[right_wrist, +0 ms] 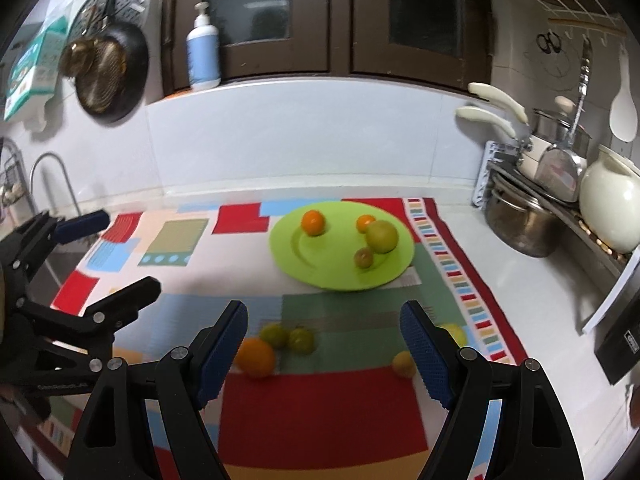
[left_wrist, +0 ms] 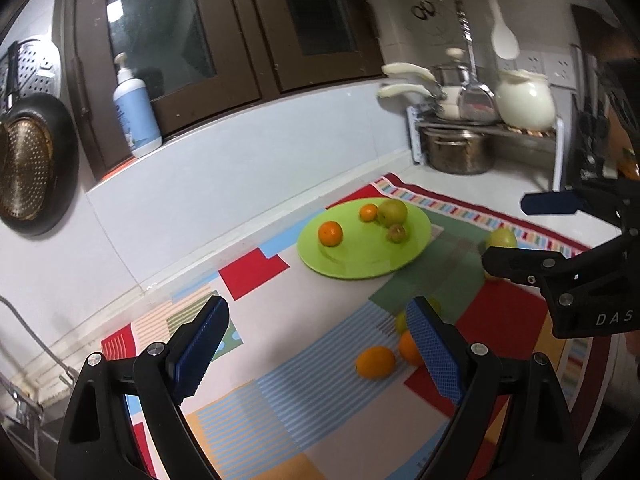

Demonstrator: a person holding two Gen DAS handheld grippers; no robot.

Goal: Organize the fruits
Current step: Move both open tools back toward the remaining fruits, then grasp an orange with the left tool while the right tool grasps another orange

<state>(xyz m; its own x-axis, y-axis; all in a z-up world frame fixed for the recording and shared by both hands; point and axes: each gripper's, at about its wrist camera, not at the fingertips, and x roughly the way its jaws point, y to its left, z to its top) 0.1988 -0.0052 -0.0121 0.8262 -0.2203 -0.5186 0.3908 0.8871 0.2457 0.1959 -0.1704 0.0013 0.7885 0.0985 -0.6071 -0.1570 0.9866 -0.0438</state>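
Note:
A green plate (left_wrist: pixel 360 260) (right_wrist: pixel 304 256) on the patchwork mat holds two oranges (left_wrist: pixel 330 233) (right_wrist: pixel 313 222), a large green fruit (left_wrist: pixel 392 212) (right_wrist: pixel 382 236) and a small green fruit (left_wrist: pixel 396 233) (right_wrist: pixel 363 257). Loose on the mat lie an orange (left_wrist: pixel 376 362) (right_wrist: pixel 255 357), two small green fruits (right_wrist: pixel 274 335) and two yellow fruits (right_wrist: pixel 403 364). My left gripper (left_wrist: pixel 316 348) is open and empty above the mat, left of the loose orange. My right gripper (right_wrist: pixel 324 356) is open and empty above the loose fruits; it also shows in the left wrist view (left_wrist: pixel 516 228).
A dish rack (right_wrist: pixel 560 208) with pots and a white jar stands at the right. A soap bottle (left_wrist: pixel 136 116) sits on the window ledge. A pan (left_wrist: pixel 32 168) hangs on the left wall. A faucet and sink edge (right_wrist: pixel 52 184) lie at the left.

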